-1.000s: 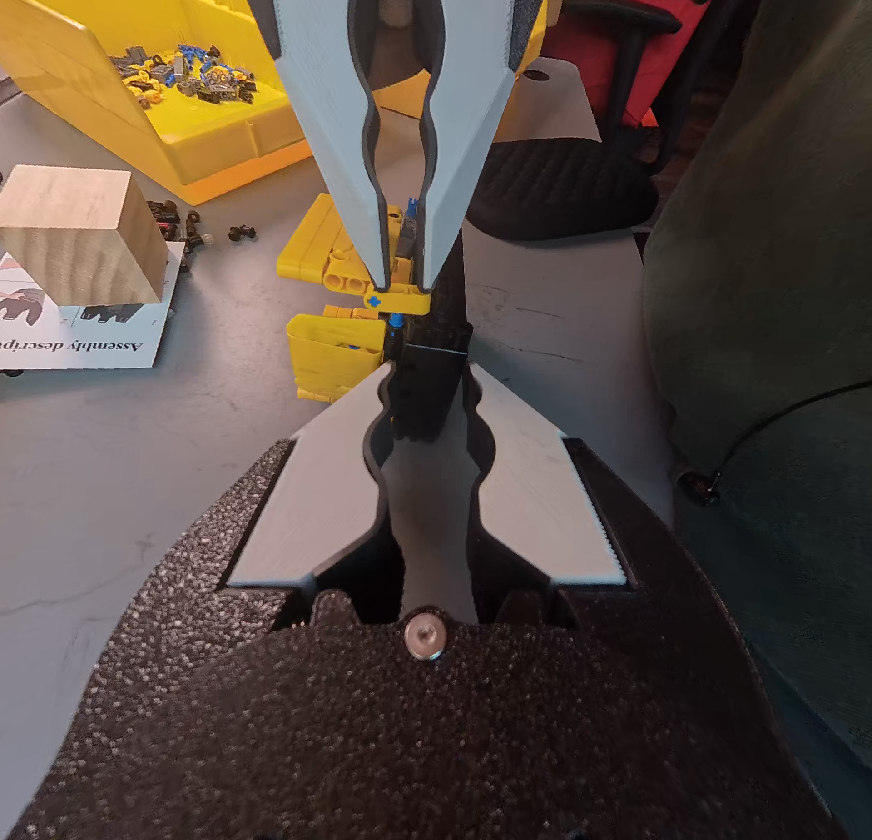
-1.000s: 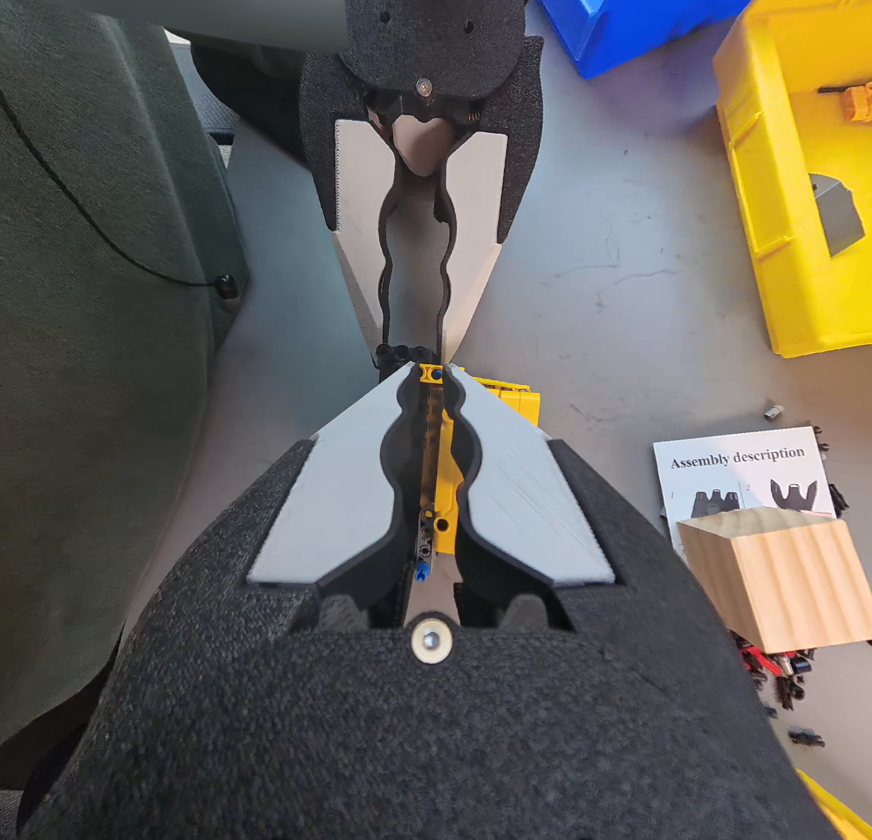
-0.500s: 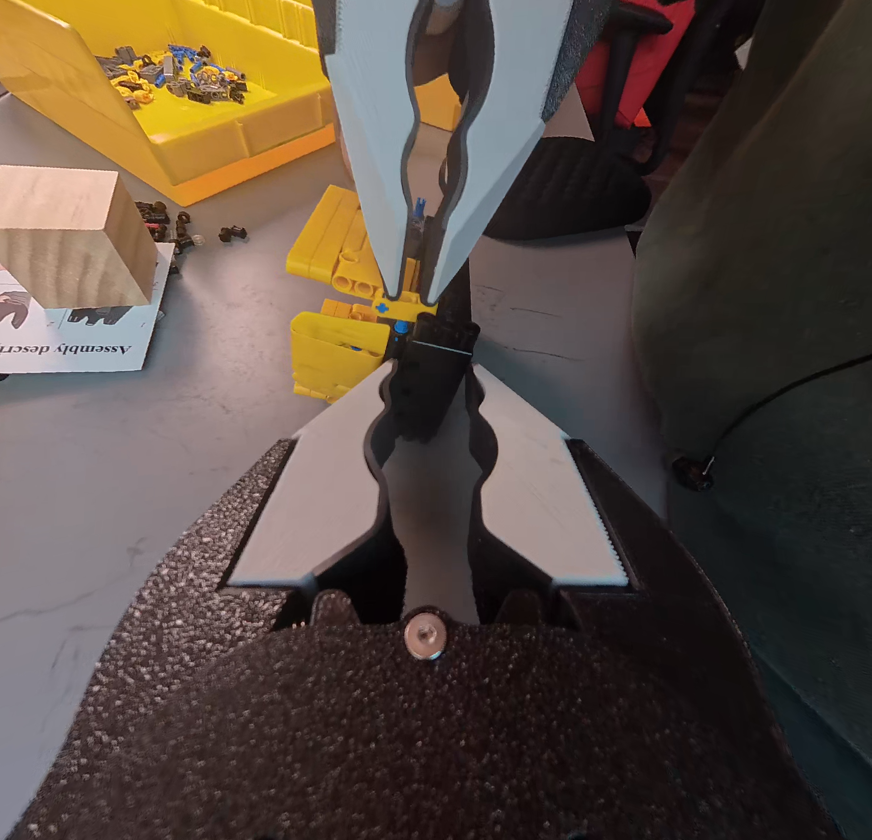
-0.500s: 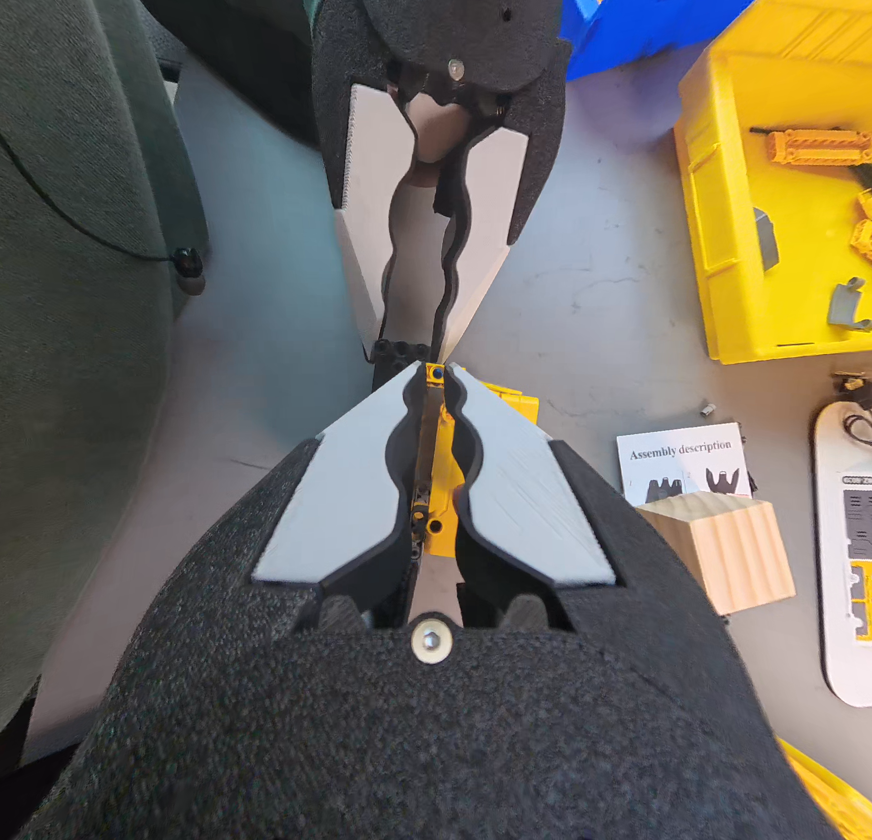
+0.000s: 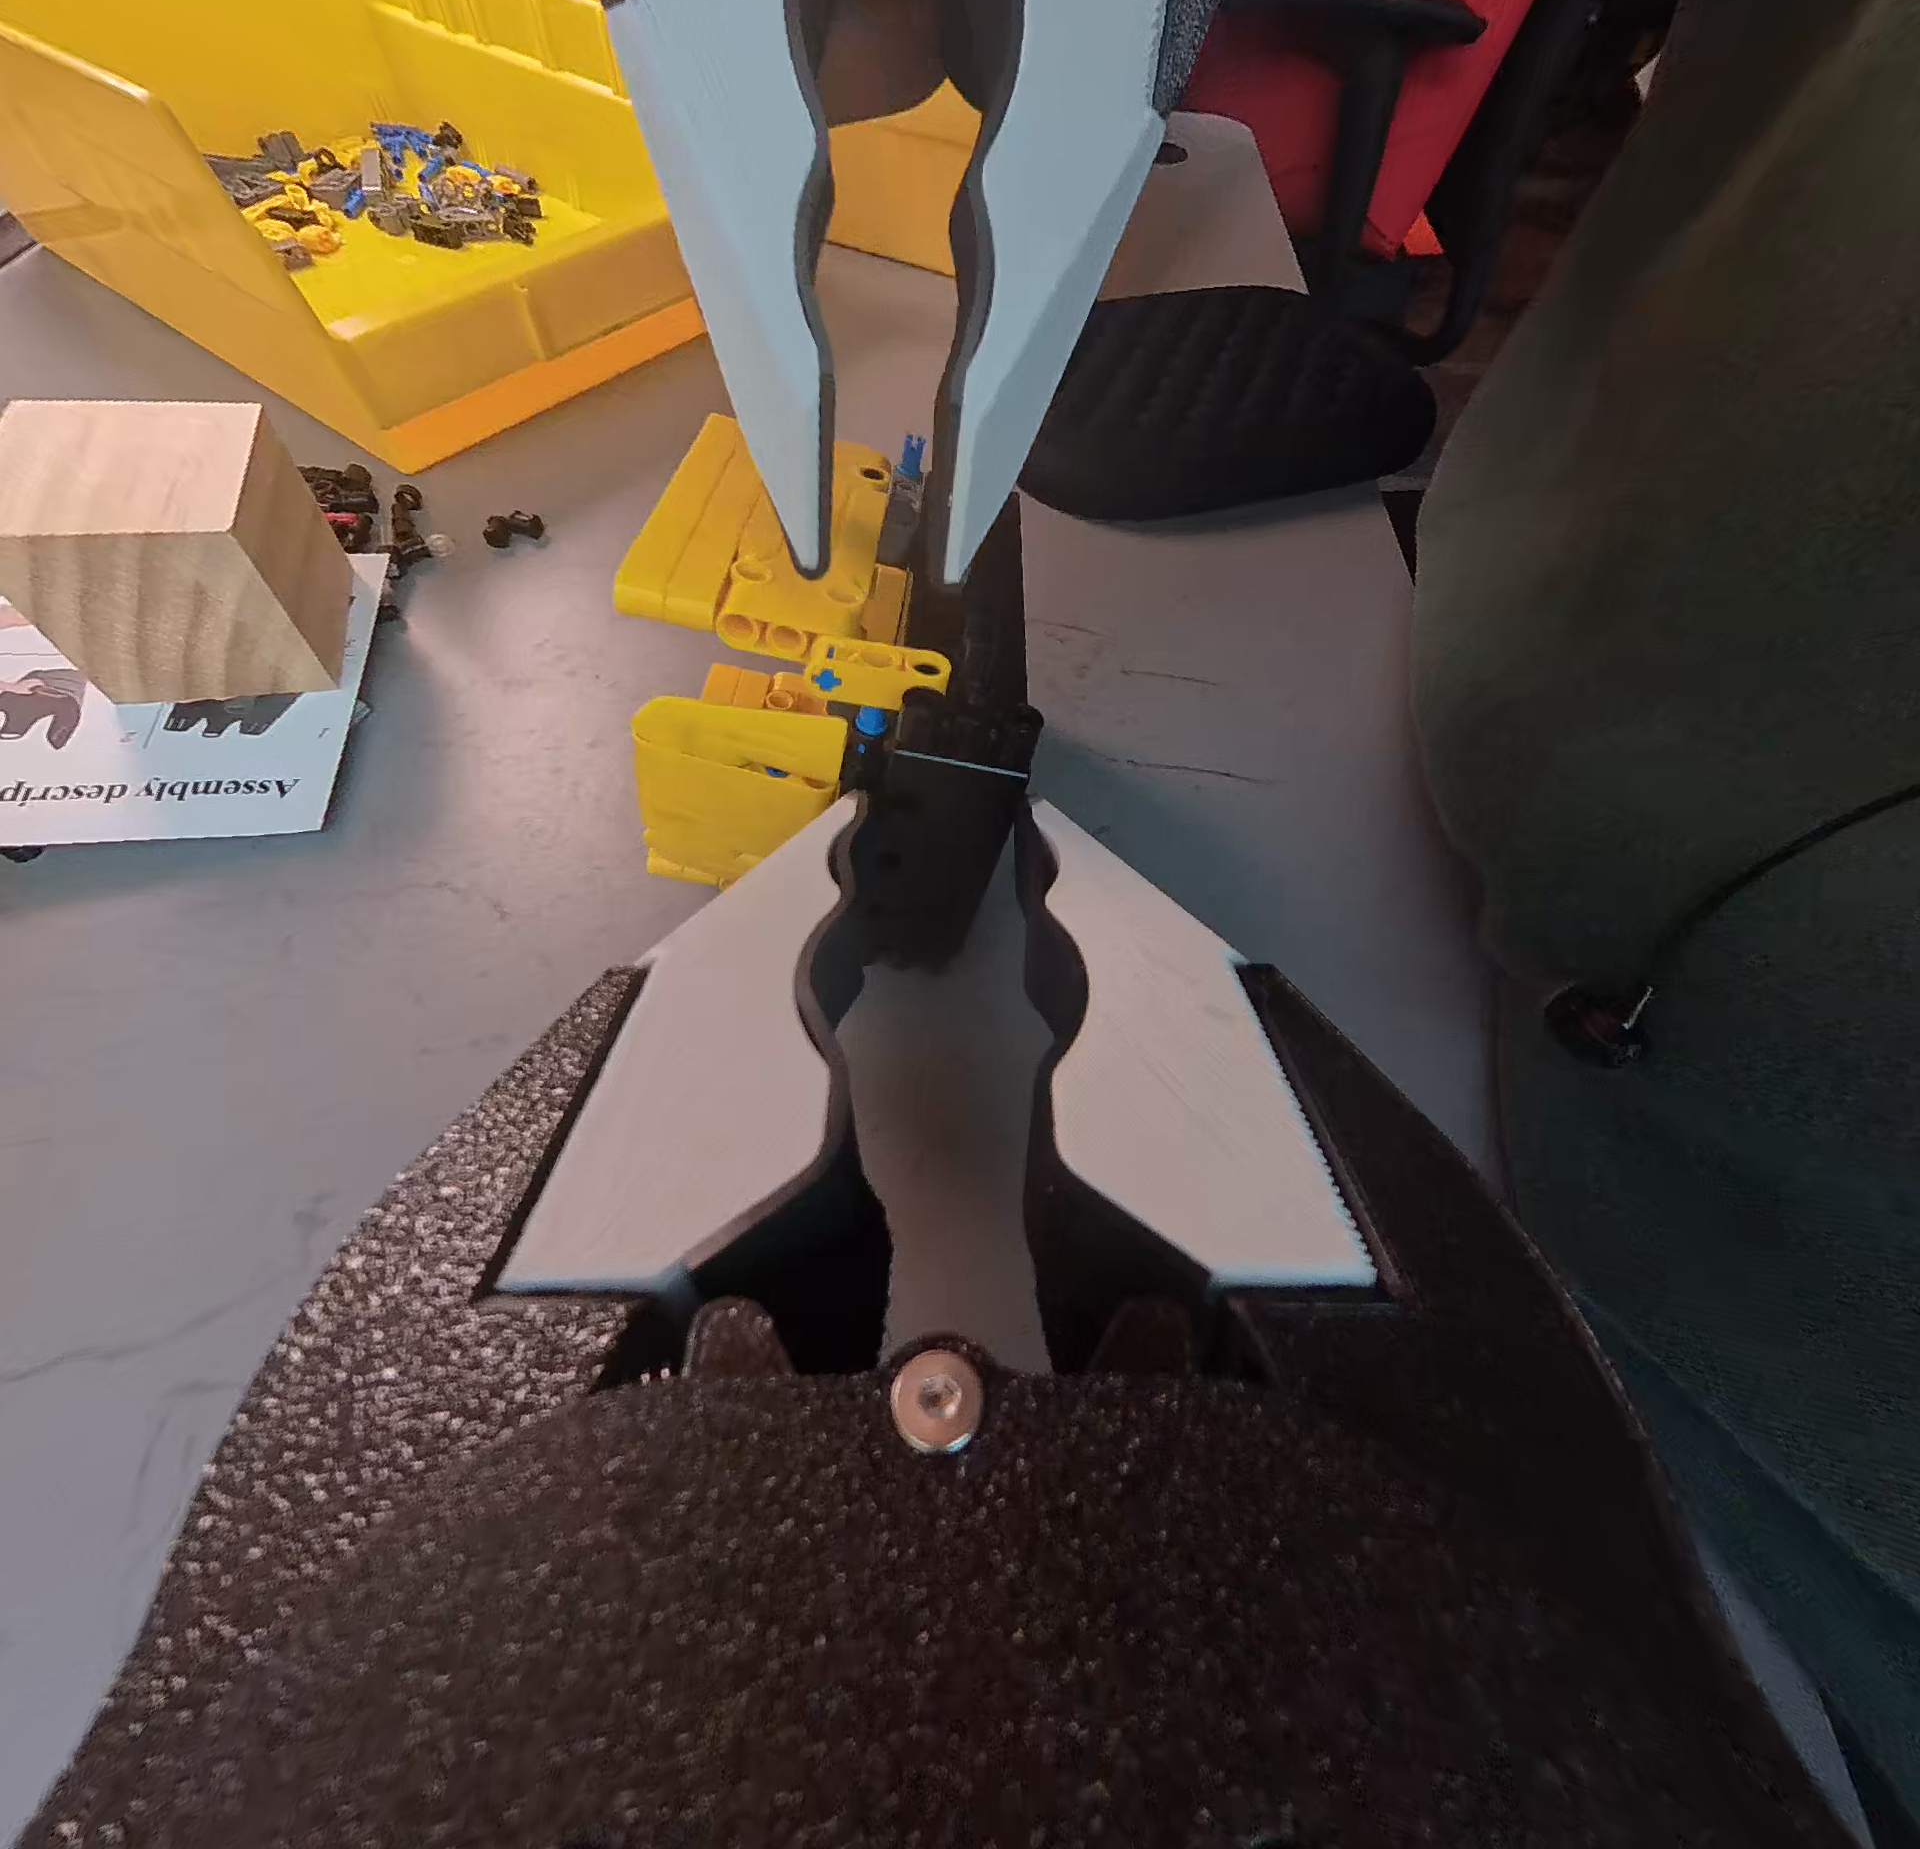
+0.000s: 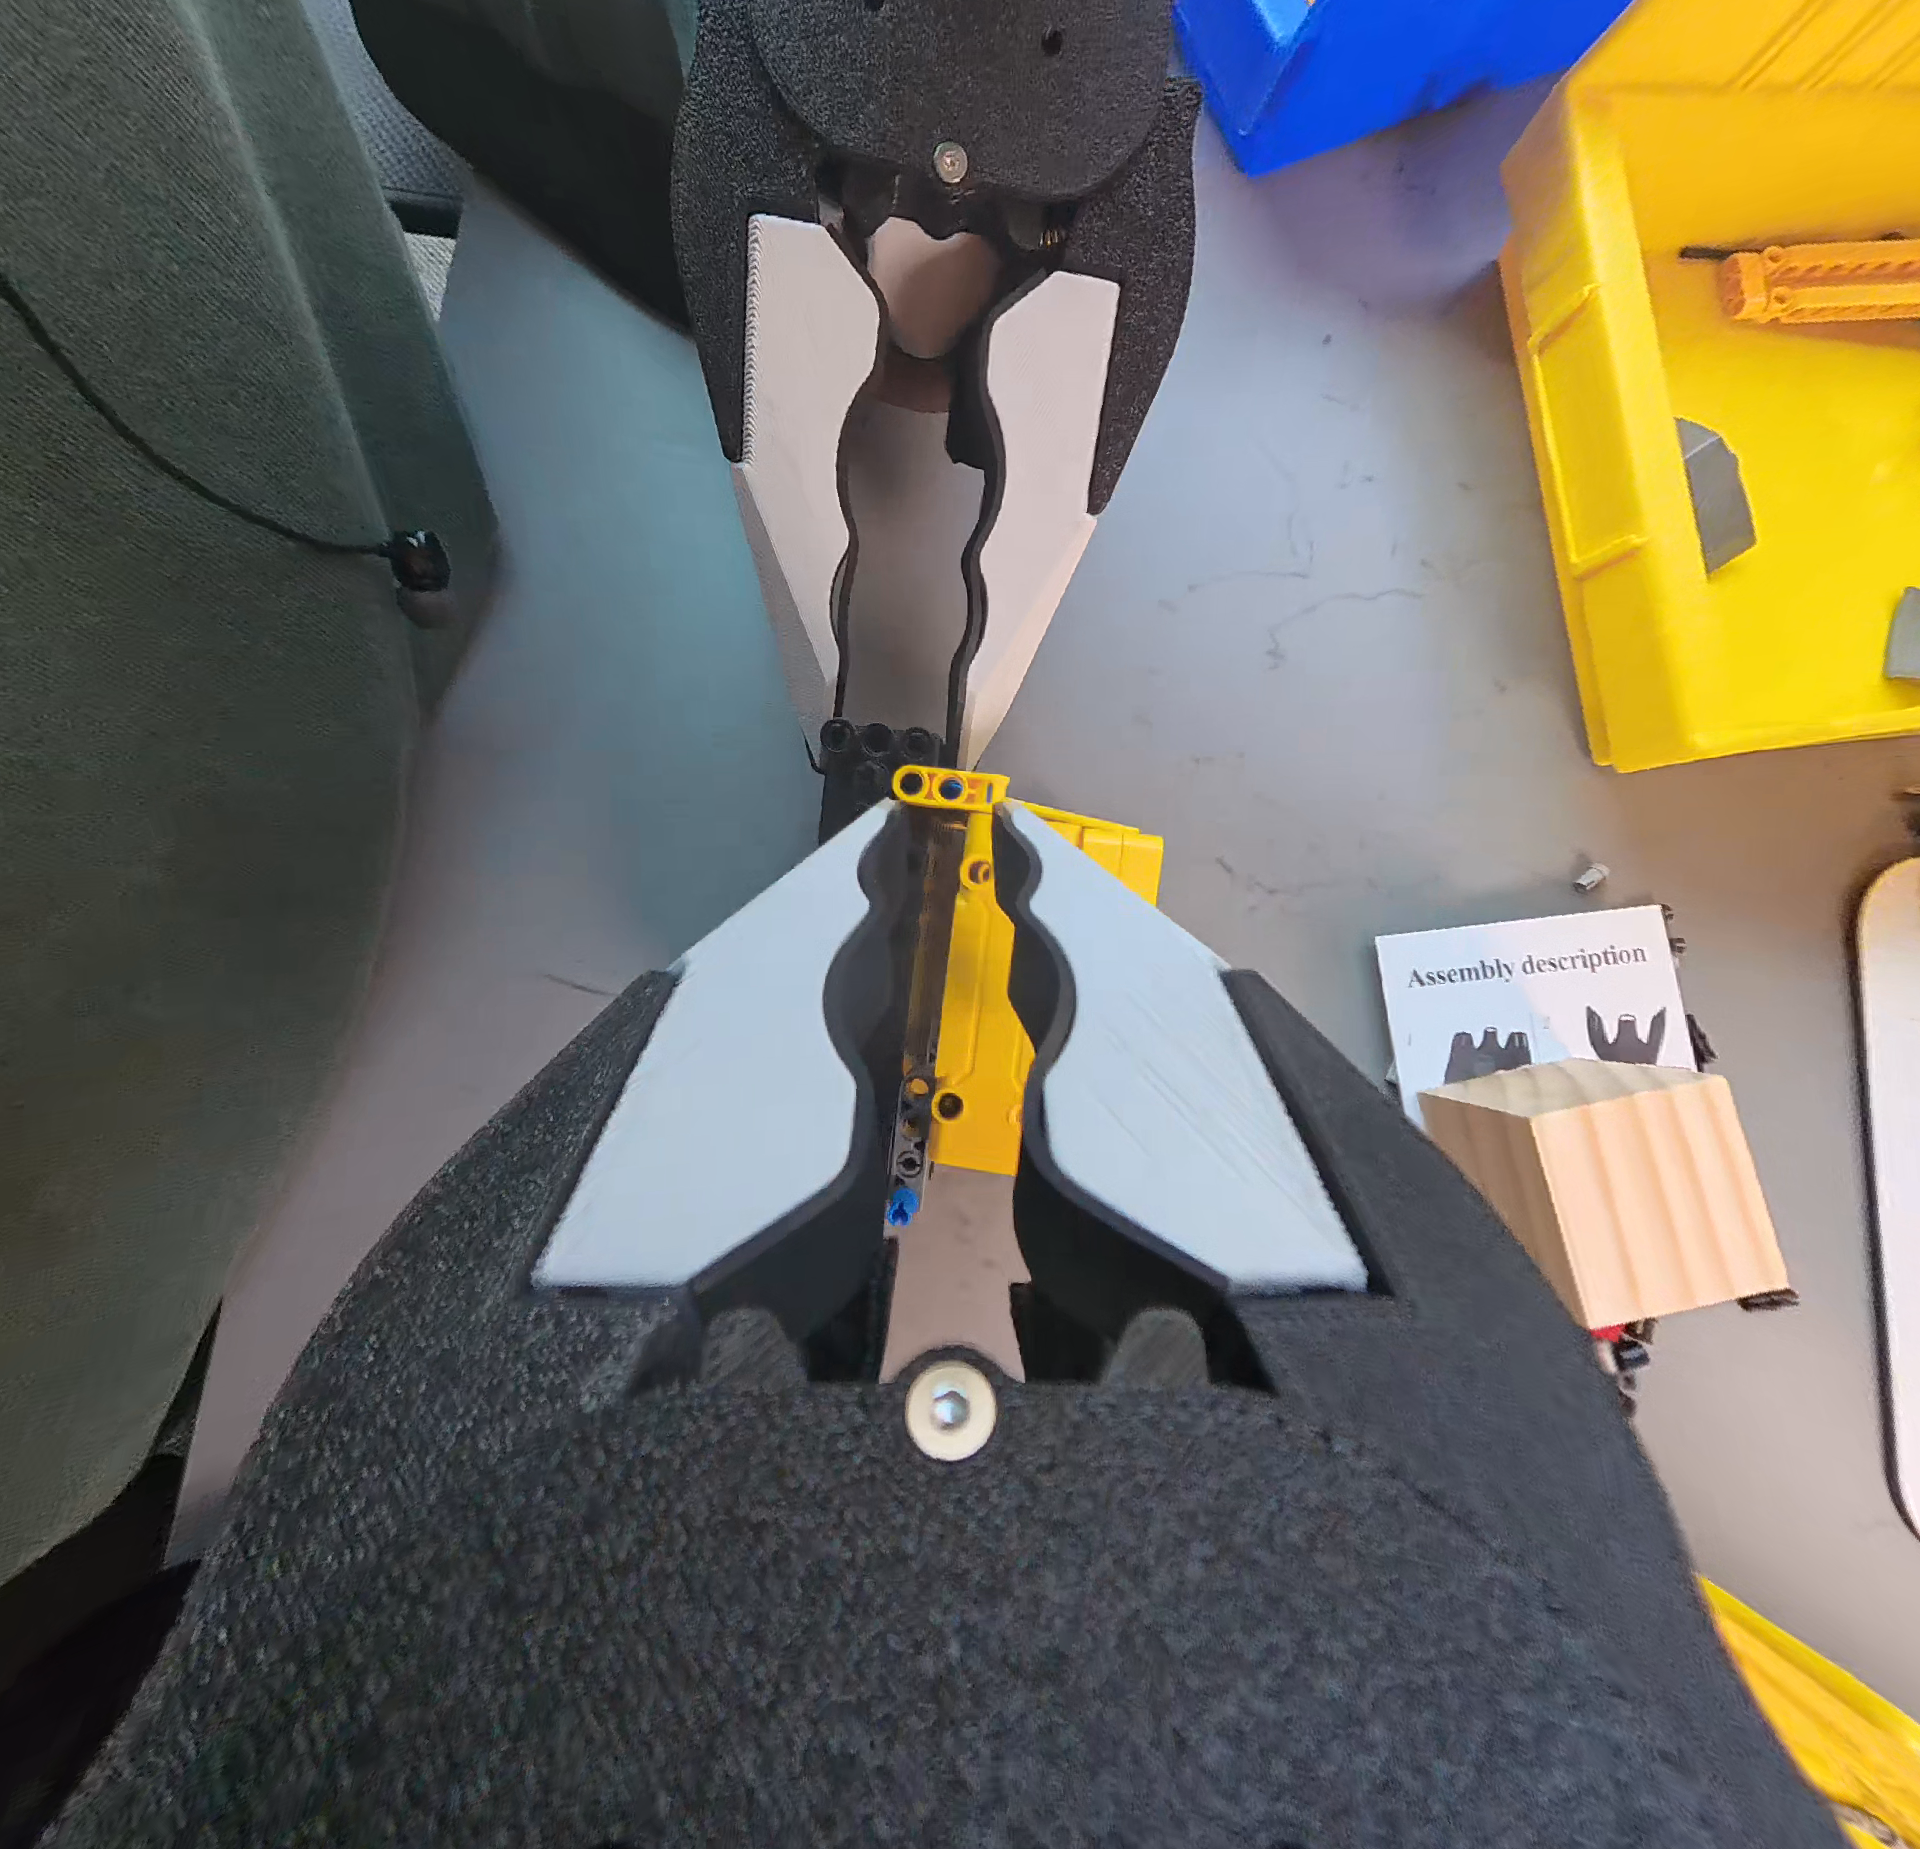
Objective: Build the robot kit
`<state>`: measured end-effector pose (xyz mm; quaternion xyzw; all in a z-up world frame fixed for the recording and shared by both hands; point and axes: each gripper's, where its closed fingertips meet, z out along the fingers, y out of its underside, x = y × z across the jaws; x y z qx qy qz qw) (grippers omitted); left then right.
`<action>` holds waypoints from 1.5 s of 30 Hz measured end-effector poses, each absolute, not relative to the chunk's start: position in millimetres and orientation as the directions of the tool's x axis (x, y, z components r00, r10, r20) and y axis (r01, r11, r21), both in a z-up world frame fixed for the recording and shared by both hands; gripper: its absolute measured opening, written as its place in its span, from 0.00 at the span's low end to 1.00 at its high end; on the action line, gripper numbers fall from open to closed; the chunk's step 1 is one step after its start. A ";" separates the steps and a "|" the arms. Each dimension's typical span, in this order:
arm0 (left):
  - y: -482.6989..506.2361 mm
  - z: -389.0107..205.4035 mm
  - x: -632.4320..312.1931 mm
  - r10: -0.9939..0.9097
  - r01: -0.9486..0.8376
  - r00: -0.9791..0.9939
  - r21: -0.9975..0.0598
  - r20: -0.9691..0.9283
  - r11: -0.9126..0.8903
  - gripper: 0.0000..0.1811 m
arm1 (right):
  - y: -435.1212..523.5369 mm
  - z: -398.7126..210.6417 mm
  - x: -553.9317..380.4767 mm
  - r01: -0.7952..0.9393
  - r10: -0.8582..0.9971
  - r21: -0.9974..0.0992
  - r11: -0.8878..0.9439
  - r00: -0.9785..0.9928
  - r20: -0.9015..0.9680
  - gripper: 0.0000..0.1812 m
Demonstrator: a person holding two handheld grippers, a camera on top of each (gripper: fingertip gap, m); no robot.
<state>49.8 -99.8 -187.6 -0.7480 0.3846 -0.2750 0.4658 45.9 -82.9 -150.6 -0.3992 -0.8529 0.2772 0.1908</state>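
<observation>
- Left gripper (image 5: pixel 940 812): I read it as clamped on a black block (image 5: pixel 935 843), which fills the gap between the tips.
- Right gripper (image 5: pixel 883 571): jaws stand narrowly apart, straddling the top of the yellow toy model (image 5: pixel 748 594). I see no firm clamp on any part.
- Location: the model sits on the grey table (image 5: pixel 312 1020), to the right of the wooden block (image 5: pixel 156 542) in the left wrist view and near it.
- State of the build: yellow panels, a short yellow beam (image 5: pixel 883 669) and the black block appear joined into one body. I cannot tell how firmly the beam is seated.
- Not built in: loose small parts (image 5: pixel 384 511) lie just beside the wooden block, on its far side. More fill the yellow bin (image 5: pixel 447 272) beyond it.
- Long axis: it runs along the line between the two grippers.
- Pointing: the black-block end faces the left gripper. A blue pin (image 6: pixel 902 1207) marks the opposite end, deep between the right gripper's fingers.
- A printed sheet (image 5: pixel 208 781) lies under the wooden block.
</observation>
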 end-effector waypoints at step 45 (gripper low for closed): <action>-108.0 -199.7 89.2 -0.907 -0.388 0.240 -0.823 0.345 -0.416 0.05 | -93.8 -147.3 114.5 0.526 0.912 -0.794 0.305 -0.401 0.084 0.11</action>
